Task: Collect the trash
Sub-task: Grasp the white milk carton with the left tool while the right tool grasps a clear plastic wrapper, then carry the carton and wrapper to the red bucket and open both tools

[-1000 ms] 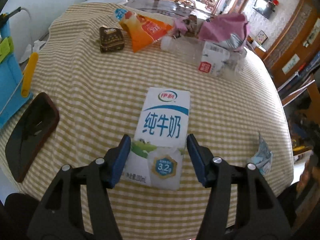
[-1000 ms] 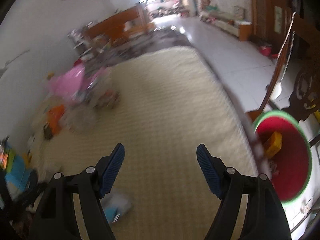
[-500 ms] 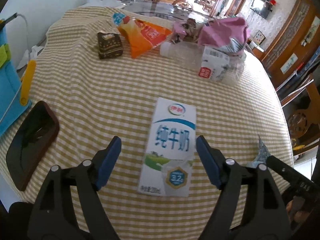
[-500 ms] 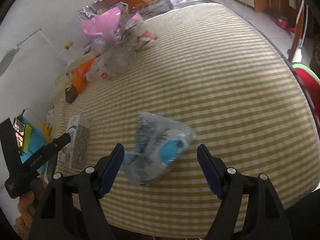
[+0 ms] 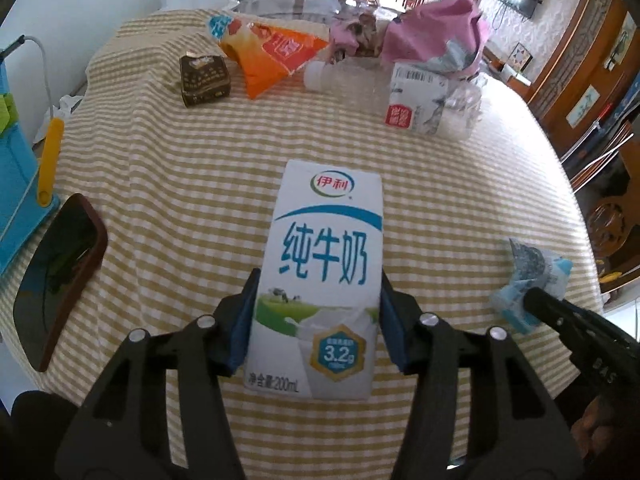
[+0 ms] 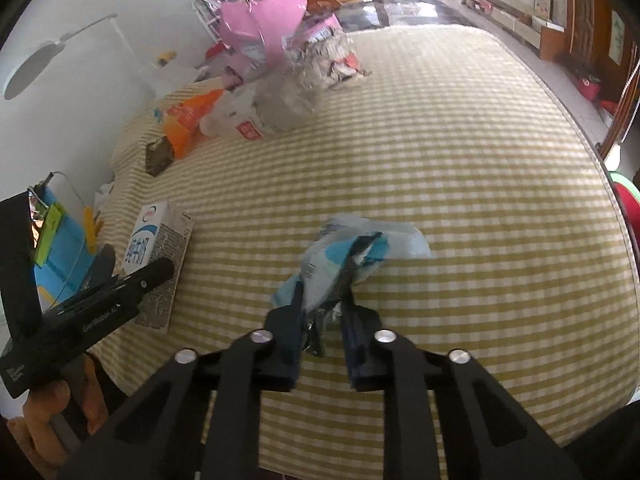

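With both grabs apparently made, the left gripper [image 5: 318,316] pinched the one milk carton [image 5: 324,268] lying on the counter [image 5: 180,160], and the right gripper [image 6: 322,330] had its jaws narrow on one crumpled blue wrapper [image 6: 352,252]. Next, I judged, both needed lifting toward the red bin [image 6: 628,204]. Four further pieces remained: orange packet [image 5: 276,52], brown carton [image 5: 204,78], plastic bottle [image 5: 400,96], pink bag [image 5: 436,36].

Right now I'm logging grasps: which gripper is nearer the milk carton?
Left. The left gripper has its fingers pressed on both sides of the milk carton. The right gripper is off beside it, pinching the blue wrapper.
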Demonstrator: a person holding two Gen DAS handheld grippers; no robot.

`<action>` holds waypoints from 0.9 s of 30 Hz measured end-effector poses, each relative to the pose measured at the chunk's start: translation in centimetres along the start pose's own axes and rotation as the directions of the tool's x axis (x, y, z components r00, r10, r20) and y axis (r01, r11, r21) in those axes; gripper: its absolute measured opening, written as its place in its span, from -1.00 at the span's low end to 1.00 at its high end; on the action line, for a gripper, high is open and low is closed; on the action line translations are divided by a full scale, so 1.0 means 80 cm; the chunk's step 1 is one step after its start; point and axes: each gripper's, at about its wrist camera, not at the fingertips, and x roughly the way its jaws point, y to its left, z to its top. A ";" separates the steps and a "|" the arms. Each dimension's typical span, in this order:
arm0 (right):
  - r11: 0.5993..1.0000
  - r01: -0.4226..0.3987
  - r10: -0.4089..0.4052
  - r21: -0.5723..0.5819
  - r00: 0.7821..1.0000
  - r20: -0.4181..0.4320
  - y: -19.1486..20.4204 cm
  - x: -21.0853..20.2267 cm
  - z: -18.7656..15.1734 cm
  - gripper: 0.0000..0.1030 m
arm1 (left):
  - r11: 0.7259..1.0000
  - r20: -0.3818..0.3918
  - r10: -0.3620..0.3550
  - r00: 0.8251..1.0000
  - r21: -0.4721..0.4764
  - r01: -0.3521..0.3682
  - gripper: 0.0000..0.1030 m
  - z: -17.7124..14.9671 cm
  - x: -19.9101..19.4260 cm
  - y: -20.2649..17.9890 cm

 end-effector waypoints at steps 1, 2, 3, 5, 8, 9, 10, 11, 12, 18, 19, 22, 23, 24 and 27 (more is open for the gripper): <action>1.000 -0.007 0.007 0.006 1.000 0.004 -0.002 -0.003 0.000 -0.85 | 1.000 0.006 -0.005 1.000 -0.003 0.005 0.01 0.001 -0.004 -0.001; 1.000 -0.013 0.013 0.011 1.000 0.008 -0.003 -0.006 0.001 -0.85 | 1.000 0.013 -0.013 1.000 -0.007 0.013 0.01 0.002 -0.009 -0.003; 1.000 -0.019 0.019 0.017 1.000 0.020 -0.006 -0.012 0.002 -0.85 | 1.000 0.020 -0.019 1.000 -0.009 0.020 0.01 0.004 -0.014 -0.006; 0.999 -0.026 0.025 0.024 0.999 0.042 -0.009 -0.022 0.004 -0.85 | 0.999 0.044 -0.036 0.998 -0.006 0.036 0.01 0.008 -0.027 -0.014; 0.999 -0.036 0.033 0.041 0.997 0.077 -0.020 -0.041 0.011 -0.85 | 0.998 0.068 -0.058 0.996 0.011 0.058 0.01 0.018 -0.036 -0.032; 0.998 -0.038 0.033 0.046 0.996 0.087 -0.023 -0.046 0.012 -0.85 | 0.998 0.072 -0.065 0.995 0.016 0.064 0.01 0.020 -0.038 -0.036; 0.998 -0.040 0.034 0.054 0.994 0.099 -0.027 -0.053 0.014 -0.85 | 0.997 0.076 -0.074 0.994 0.024 0.072 0.01 0.022 -0.041 -0.042; 0.997 -0.041 0.035 0.059 0.993 0.110 -0.030 -0.059 0.016 -0.85 | 0.996 0.078 -0.083 0.993 0.031 0.080 0.01 0.025 -0.043 -0.049; 0.997 -0.041 0.034 0.061 0.993 0.115 -0.033 -0.063 0.018 -0.85 | 0.995 0.082 -0.094 0.992 0.040 0.091 0.01 0.028 -0.047 -0.057; 0.995 -0.044 0.030 0.086 0.988 0.153 -0.060 -0.093 0.029 -0.84 | 0.985 0.088 -0.149 0.985 0.095 0.141 0.01 0.038 -0.056 -0.107; 0.995 -0.044 0.029 0.092 0.987 0.158 -0.066 -0.097 0.030 -0.84 | 0.983 0.086 -0.160 0.983 0.103 0.151 0.01 0.040 -0.057 -0.116; 0.993 -0.041 0.021 0.109 0.984 0.179 -0.083 -0.111 0.033 -0.84 | 0.976 0.079 -0.192 0.978 0.119 0.182 0.01 0.041 -0.059 -0.142; 0.993 -0.036 0.014 0.116 0.982 0.187 -0.090 -0.117 0.033 -0.84 | 0.974 0.078 -0.198 0.977 0.125 0.188 0.01 0.041 -0.060 -0.149; 0.992 -0.035 0.011 0.122 0.981 0.193 -0.096 -0.121 0.033 -0.84 | 0.971 0.076 -0.208 0.975 0.140 0.196 0.01 0.042 -0.060 -0.162; 0.988 -0.030 -0.003 0.154 0.977 0.214 -0.119 -0.135 0.031 -0.84 | 0.960 0.069 -0.227 0.971 0.185 0.211 0.01 0.043 -0.059 -0.193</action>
